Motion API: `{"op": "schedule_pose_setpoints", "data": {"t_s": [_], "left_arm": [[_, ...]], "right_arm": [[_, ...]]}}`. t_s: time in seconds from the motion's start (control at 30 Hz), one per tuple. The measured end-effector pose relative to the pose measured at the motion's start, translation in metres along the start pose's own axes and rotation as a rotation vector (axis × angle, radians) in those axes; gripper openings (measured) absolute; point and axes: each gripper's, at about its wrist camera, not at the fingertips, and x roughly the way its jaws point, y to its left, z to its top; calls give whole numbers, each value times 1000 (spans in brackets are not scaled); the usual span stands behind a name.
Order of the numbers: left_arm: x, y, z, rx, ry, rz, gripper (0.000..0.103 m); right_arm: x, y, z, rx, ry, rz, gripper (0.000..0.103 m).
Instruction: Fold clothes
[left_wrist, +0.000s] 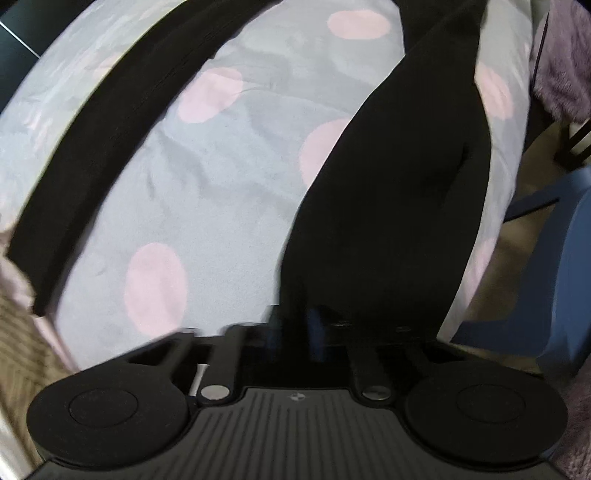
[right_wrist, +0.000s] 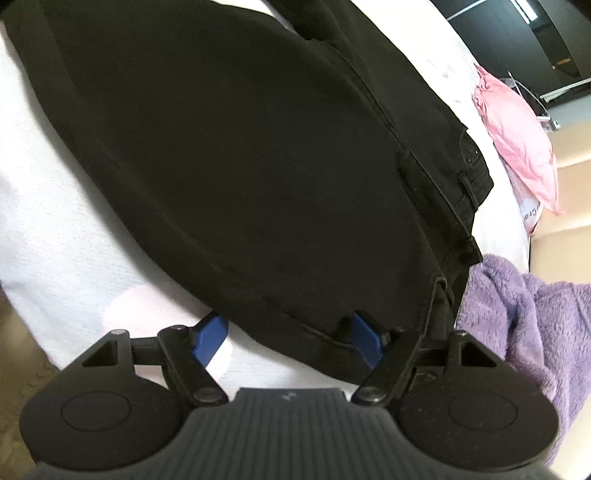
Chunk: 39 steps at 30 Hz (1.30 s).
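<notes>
Black trousers (right_wrist: 229, 155) lie spread on the bed (left_wrist: 207, 192), on a pale sheet with pink dots, and both your tools are at their near edge. Your right gripper (right_wrist: 290, 338) has its blue fingers (right_wrist: 210, 338) spread wide; one sits on the sheet beside the hem and the other lies against the cloth by the waistband (right_wrist: 469, 177) corner, so nothing is pinched yet. Your left gripper (left_wrist: 314, 328) seems clamped on one trouser leg (left_wrist: 388, 206), which rises straight out of the narrow gap between its fingers, though black on black makes this a judgement. The other leg (left_wrist: 110, 122) runs away diagonally toward the far left edge of the bed.

To do this step well, slide the right fingers over the hem so both layers sit between them before you close. Lift both tools evenly and keep the fabric taut, or the fold will skew.

At the right edge of the bed a purple fleece (right_wrist: 524, 325) touches the waistband; keep it out of the pinch. Farther along that edge lies a pink garment (right_wrist: 517, 136). Some print shows on a pale item beneath it, too small to read.
</notes>
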Motion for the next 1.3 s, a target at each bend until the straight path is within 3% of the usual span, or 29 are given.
{"op": "schedule_pose_setpoints", "data": {"t_s": [0.03, 0.1, 0.2, 0.37, 0.57, 0.67, 0.8, 1.07, 1.13, 1.3], "left_arm": [[-4, 0, -1, -14, -2, 8, 4], [-14, 1, -3, -47, -12, 16, 4], [-31, 1, -4, -60, -39, 46, 4], [-75, 26, 4, -129, -120, 133, 3], [-144, 60, 24, -177, -274, 313, 3], [-168, 60, 28, -157, -311, 340, 3], [-153, 39, 20, -76, -216, 294, 3], [-87, -27, -5, 71, -6, 71, 3], [-78, -40, -11, 102, 29, 30, 3], [-65, -73, -25, 227, 76, 28, 10]], "right_arm": [[-1, 0, 1, -7, -1, 7, 50], [-4, -1, 4, -9, -6, 10, 35], [-10, -9, 8, 21, -22, 9, 23], [-31, -45, 20, 170, -84, -22, 21], [-60, -87, 34, 339, -163, -79, 19], [-69, -93, 34, 354, -175, -82, 19], [-71, -83, 30, 306, -143, -42, 19], [-49, -42, 3, 163, -4, 85, 19], [-42, -35, -1, 134, 29, 89, 13], [-38, -29, -13, 126, 25, 97, 18]]}}
